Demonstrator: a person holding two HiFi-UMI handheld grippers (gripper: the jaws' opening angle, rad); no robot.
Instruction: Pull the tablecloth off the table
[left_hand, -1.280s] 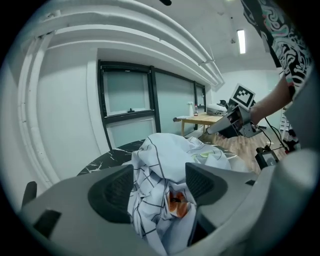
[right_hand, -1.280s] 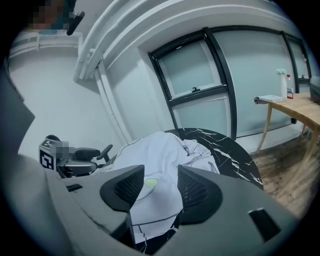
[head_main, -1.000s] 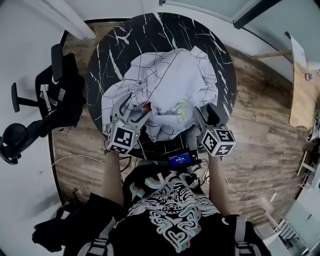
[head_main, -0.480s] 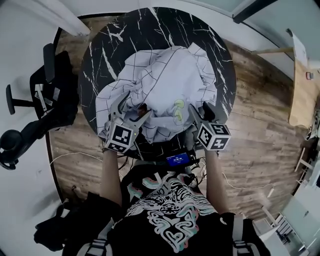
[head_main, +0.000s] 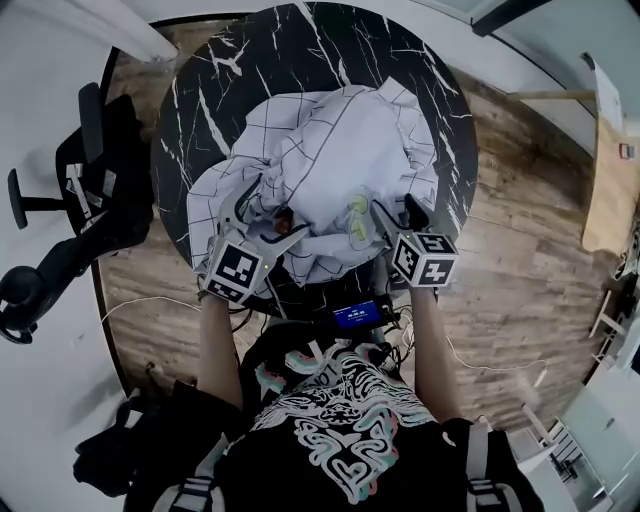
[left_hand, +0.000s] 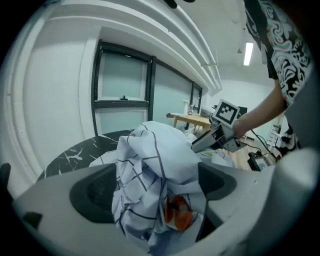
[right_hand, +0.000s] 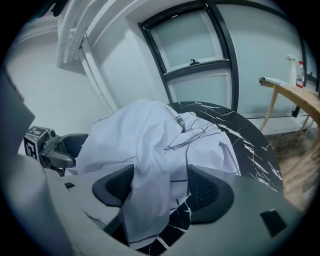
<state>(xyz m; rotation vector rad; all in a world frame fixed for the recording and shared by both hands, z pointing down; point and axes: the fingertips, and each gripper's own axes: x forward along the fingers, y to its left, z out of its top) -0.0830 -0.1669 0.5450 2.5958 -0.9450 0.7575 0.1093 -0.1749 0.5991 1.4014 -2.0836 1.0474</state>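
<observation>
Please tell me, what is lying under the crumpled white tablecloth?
Under the tablecloth is the round black marble table, its top visible beyond the heap. The part of the table beneath the cloth is covered, so anything lying there cannot be seen.

Short-sleeved black T-shirt (head_main: 340, 440), pretty loud one
Swirly white, teal and pink print across the chest, grey straps (head_main: 481, 466) at both shoulders.

A black chair (head_main: 90, 190) is seen on the left, next to a brown wooden floor (head_main: 520, 290). A small box with a bright blue screen (head_main: 358, 316) is seen low in the middle, and a thin white wire (head_main: 140, 303) is laid across the floor to its left. A light wooden desk (head_main: 610, 170) is placed far off to the right, and big windows with dark frames (right_hand: 192, 42) are set in the white wall.
</observation>
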